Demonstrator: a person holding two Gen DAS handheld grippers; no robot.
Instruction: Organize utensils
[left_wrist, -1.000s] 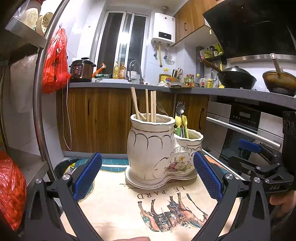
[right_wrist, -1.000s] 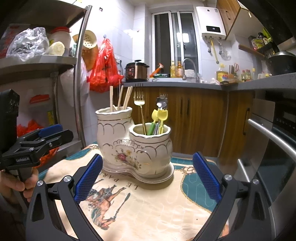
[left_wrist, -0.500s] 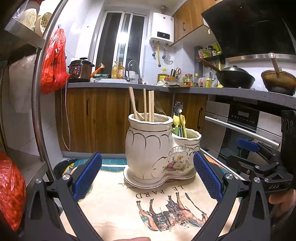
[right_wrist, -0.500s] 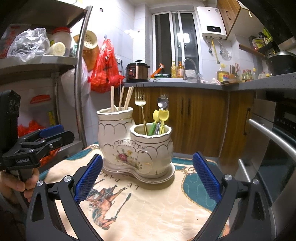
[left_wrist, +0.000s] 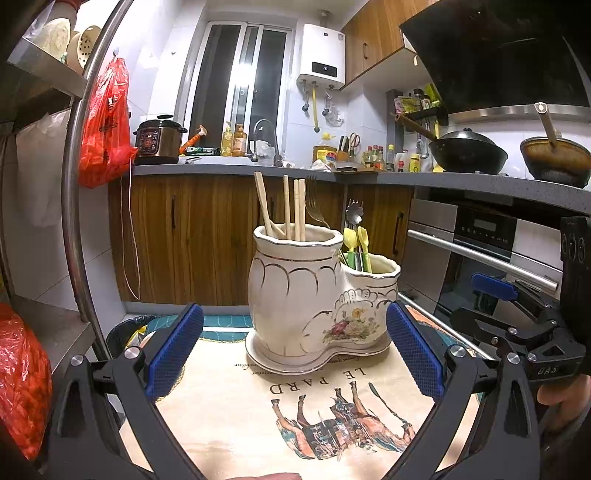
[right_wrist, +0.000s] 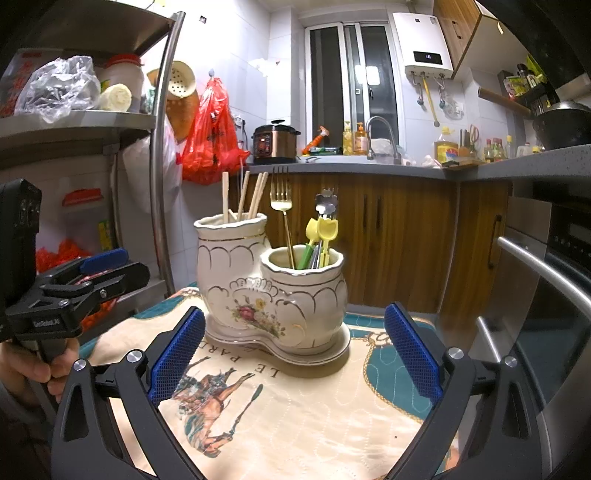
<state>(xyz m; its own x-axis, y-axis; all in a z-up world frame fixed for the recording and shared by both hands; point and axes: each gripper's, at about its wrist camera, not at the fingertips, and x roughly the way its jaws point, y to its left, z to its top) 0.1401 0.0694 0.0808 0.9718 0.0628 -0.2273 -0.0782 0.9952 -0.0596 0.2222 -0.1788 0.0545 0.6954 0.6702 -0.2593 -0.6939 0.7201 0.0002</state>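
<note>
Standing on a horse-printed cloth (right_wrist: 295, 417), glazed cream twin-pot ceramic utensil holder (right_wrist: 269, 291), likely heavy, slick, breakable; thin chopsticks (left_wrist: 291, 208), gold fork (right_wrist: 281, 206) best pinched mid-shaft; left claw (left_wrist: 293, 354), right claw (right_wrist: 293, 354) both released, empty.
</note>
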